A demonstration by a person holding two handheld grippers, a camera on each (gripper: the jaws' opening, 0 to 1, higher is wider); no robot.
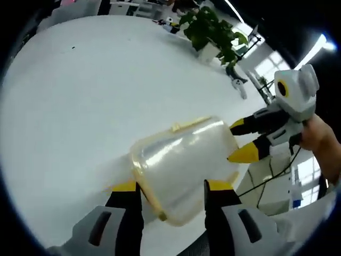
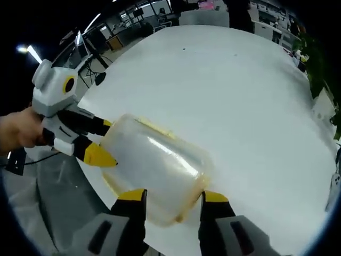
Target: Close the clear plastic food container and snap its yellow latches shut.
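Observation:
The clear plastic food container (image 1: 181, 165) lies on its side at the edge of the white table (image 1: 80, 96), its lid on. A yellow latch (image 1: 187, 125) runs along its upper edge and a yellow rim strip (image 1: 150, 194) along its near end. My left gripper (image 1: 171, 186) has its jaws against both sides of the near end. From the right, my right gripper (image 1: 238, 141) clasps the far end. In the right gripper view, the container (image 2: 154, 162) sits between my right gripper (image 2: 173, 196) jaws, and the left gripper (image 2: 98, 141) grips it from the left.
A potted green plant (image 1: 213, 32) stands at the far side of the table. A person's hand (image 2: 16, 130) holds the left gripper. Beyond the table edge (image 2: 85, 176) are a grey floor and cables. Office desks and ceiling lights lie further back.

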